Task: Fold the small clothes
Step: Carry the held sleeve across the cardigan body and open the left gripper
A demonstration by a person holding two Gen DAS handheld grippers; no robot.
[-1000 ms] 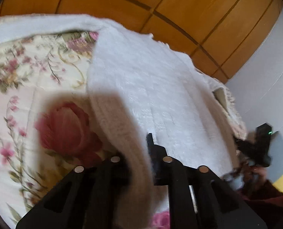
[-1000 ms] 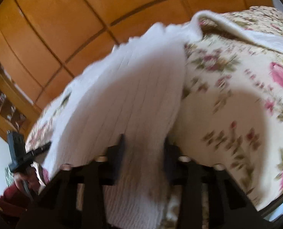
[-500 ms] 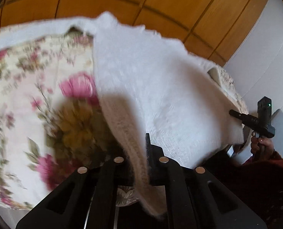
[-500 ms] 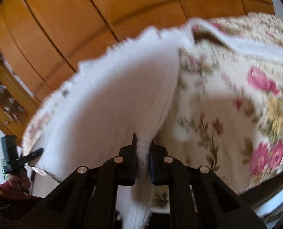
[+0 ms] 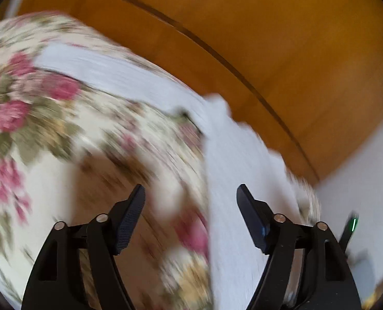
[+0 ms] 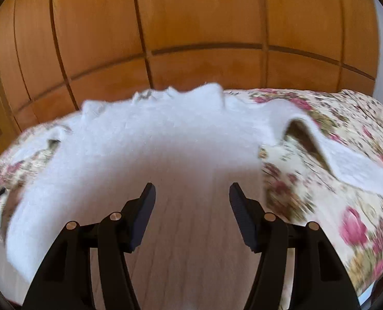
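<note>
A white knitted sweater [image 6: 152, 155] lies spread flat on a floral bedspread [image 6: 346, 186], one sleeve [image 6: 351, 162] stretched out to the right. My right gripper [image 6: 191, 196] is open and empty above the sweater's lower body. In the blurred left wrist view the sweater [image 5: 237, 180] runs along the right side, with a sleeve [image 5: 108, 69] reaching to the upper left. My left gripper [image 5: 191, 199] is open and empty over the sweater's left edge and the bedspread [image 5: 49, 142].
A wooden panelled wardrobe [image 6: 191, 38] stands behind the bed. A white wall [image 5: 367, 168] is at the right of the left wrist view. The other gripper's body with a green light [image 5: 351, 227] shows at the far right there.
Both grippers have opened and let go of the sweater's hem. The sweater, which was lifted, now lies flat on the bedspread. Both grippers have pulled back over it.
</note>
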